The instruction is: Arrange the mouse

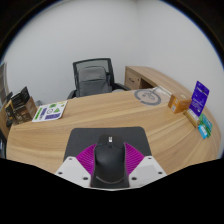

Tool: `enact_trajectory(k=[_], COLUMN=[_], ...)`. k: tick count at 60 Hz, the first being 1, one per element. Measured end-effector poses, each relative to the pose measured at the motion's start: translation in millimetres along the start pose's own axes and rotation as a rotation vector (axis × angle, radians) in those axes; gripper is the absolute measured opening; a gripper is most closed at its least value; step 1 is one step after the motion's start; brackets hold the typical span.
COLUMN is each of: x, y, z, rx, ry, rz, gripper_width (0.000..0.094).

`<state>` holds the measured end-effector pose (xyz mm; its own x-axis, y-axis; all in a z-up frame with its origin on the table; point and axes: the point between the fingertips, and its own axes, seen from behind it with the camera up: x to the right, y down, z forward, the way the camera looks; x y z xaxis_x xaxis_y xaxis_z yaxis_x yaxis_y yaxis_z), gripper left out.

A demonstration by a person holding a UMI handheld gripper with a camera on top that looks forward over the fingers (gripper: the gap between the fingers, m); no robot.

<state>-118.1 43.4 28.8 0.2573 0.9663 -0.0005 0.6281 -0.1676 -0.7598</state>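
Black and rounded, the mouse (109, 160) sits low in the centre of the frame, and we see our gripper (109, 168) clenched on it, a purple pad (87, 160) pressing each flank. Under it lies a grey mouse mat (108, 142) on the wooden desk (130, 115). Above centre, a black office chair (93, 76) stands behind the desk. At right we make out a purple card (201, 95).

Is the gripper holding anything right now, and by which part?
The black mouse sits between the fingers, their pads against its left and right flanks, over the grey mouse pad. It looks gripped by its sides.
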Motion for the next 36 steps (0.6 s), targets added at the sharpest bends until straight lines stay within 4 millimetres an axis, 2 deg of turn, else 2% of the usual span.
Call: enact_trajectory(k=[11,21,26,27,30,32,36], x=[5,2,0,0,-1,0,1], y=[27,26,28,28,25,23,17], z=[23,24,25,25,23,22,12], rx=[-0.048,-0.048,-0.052,-0.053,-0.044,-0.033,-0.022], ry=[-0.024,-0.043,-0.056,-0.056,-0.058,-0.053,-0.046], rz=[-0.021,-0.023,-0.036,-0.039,-0.05,-0.062,-0.079], gripper_width=[0.0378,0.0423,0.0564,0.062,0.088,0.0838,0.0861])
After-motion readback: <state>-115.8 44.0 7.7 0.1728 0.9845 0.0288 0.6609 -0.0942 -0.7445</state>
